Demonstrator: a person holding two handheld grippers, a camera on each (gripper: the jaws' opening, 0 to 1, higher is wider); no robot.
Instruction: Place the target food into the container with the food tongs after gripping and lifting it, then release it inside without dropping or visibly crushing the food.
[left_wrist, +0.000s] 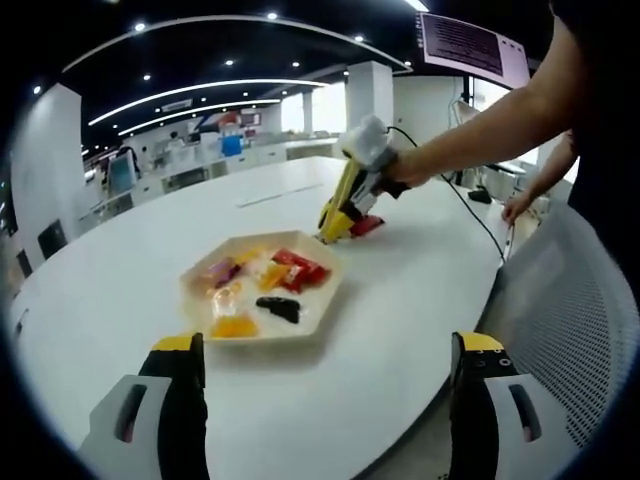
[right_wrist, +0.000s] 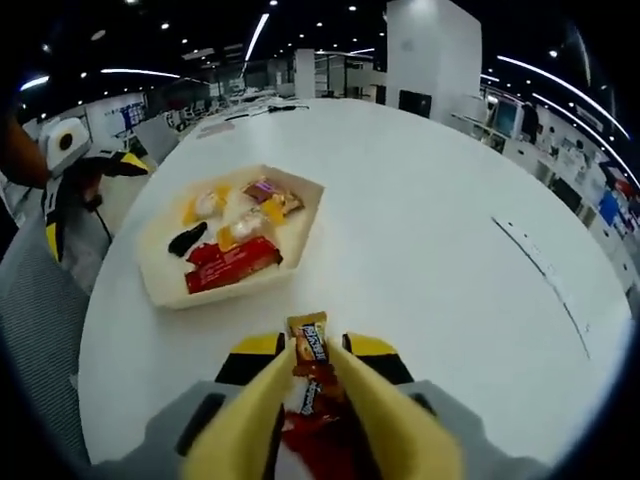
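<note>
A beige tray (left_wrist: 322, 298) sits on the white table (left_wrist: 400, 290) and holds several wrapped snacks: red (left_wrist: 298, 270), orange (left_wrist: 234, 326) and black (left_wrist: 280, 308). My left gripper (left_wrist: 328, 352) hangs near the table's edge short of the tray, its jaws wide apart with nothing between them. Just past the tray's far right corner, a hand holds my right gripper (left_wrist: 333, 232) low over the table. Its yellow jaws (right_wrist: 310, 372) are shut on a red and brown wrapped snack bar (right_wrist: 307, 340). From the right gripper view, the tray (right_wrist: 160, 272) lies ahead and left, with the left gripper (right_wrist: 70, 190) beyond it.
A grey mesh chair (left_wrist: 575, 310) stands close by the table's rim, also seen as a chair (right_wrist: 40, 310) at the left. A black cable (left_wrist: 470, 212) trails across the table near the person's arm (left_wrist: 480, 135). Bare tabletop (right_wrist: 450, 230) spreads to the right of the tray.
</note>
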